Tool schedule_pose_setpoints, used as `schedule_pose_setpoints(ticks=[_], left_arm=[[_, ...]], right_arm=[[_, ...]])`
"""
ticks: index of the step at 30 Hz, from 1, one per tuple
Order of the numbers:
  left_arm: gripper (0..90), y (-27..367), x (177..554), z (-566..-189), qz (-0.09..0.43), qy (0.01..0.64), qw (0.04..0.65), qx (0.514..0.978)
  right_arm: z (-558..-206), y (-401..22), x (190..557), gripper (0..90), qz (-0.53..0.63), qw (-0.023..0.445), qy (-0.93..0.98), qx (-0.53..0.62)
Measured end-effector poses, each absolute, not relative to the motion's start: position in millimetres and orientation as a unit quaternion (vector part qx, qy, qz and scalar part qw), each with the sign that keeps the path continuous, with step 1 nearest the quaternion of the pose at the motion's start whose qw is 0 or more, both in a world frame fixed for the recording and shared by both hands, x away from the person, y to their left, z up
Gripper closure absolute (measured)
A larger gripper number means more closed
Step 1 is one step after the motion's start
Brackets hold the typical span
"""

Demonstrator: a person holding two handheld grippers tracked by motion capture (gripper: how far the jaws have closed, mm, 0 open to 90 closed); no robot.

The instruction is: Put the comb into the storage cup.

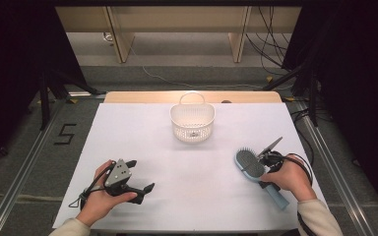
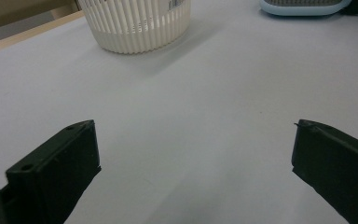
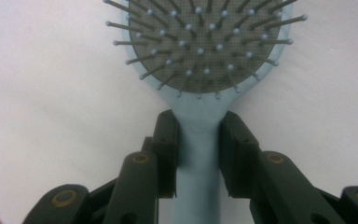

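The right gripper [image 3: 198, 154] has its fingers clamped on the blue hairbrush [image 1: 250, 163] neck, near right on the surface; handle partly hidden. The left gripper [image 1: 140, 177] rests wide apart, empty.

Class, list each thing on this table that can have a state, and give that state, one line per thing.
hairbrush: lying on the table, bristles up, handle clamped.
basket: upright, handle up, apart from both grippers.
right gripper: shut on the hairbrush's neck.
left gripper: open, nothing between its jaws, resting over bare table.
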State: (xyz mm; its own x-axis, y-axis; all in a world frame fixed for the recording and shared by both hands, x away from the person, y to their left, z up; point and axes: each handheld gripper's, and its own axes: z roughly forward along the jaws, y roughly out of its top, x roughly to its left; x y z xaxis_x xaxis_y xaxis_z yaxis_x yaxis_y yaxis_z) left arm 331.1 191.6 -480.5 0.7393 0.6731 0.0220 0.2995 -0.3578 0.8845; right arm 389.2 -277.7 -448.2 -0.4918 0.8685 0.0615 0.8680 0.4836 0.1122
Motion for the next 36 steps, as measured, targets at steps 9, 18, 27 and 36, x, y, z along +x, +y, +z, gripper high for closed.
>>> schedule_pose_setpoints(ticks=[9, 18, 27, 36], left_arm=[[0.2, 192, 331, -480, 0.196, 0.304, 0.478, 0.801], [0.1, 192, 331, -480, 0.197, 0.304, 0.478, 0.8], [0.1, 192, 331, -480, 0.198, 0.305, 0.479, 0.799], [0.1, 192, 331, -480, 0.198, 0.305, 0.479, 0.799]], right_arm=[[-446, -280, 389, 70.7, 0.076, 0.008, 0.859, 0.506], [-442, -282, 388, 70.7, 0.094, 0.019, 0.854, 0.512], [-440, -282, 387, 70.7, 0.114, 0.03, 0.849, 0.516], [-437, -283, 386, 70.8, 0.139, 0.041, 0.841, 0.521]])
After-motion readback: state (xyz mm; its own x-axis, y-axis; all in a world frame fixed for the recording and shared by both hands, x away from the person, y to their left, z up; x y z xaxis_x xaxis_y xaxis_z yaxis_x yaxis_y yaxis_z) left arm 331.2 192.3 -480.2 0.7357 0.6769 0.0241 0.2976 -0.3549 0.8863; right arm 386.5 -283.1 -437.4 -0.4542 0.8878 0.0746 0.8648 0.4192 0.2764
